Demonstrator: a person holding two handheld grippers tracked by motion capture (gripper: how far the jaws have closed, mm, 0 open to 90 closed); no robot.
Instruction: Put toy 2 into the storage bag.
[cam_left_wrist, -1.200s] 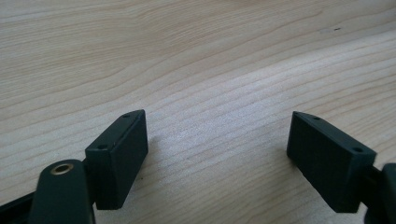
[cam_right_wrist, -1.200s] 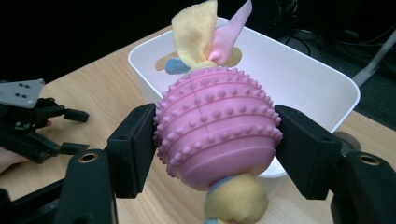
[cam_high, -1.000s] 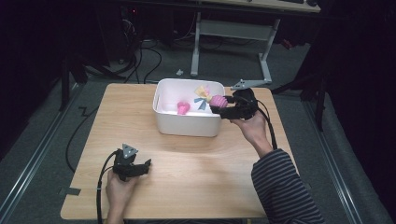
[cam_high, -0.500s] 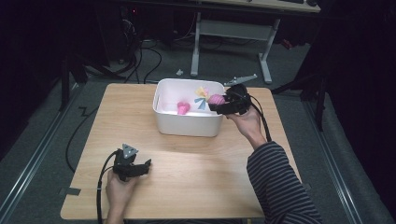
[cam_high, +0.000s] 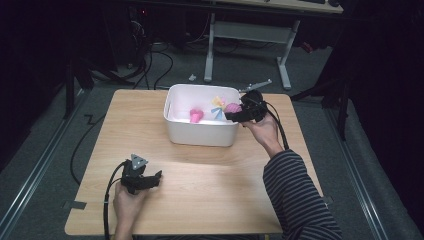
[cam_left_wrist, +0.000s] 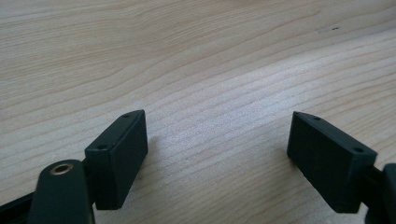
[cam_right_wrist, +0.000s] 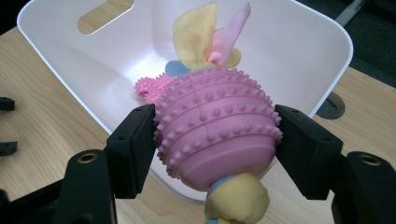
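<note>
Hiding bin (cam_right_wrist: 322, 60) floor: pink toy (cam_right_wrist: 217, 126) (R jaws clamp it).

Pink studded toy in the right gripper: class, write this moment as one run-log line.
right gripper: shut on pink studded toy | position: over white bin rim | left gripper: open, empty, on table

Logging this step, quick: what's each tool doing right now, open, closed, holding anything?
Left tool: open, holding nothing, low over the bare table.
Right tool: closed on the pink studded toy, above the white bin.
</note>
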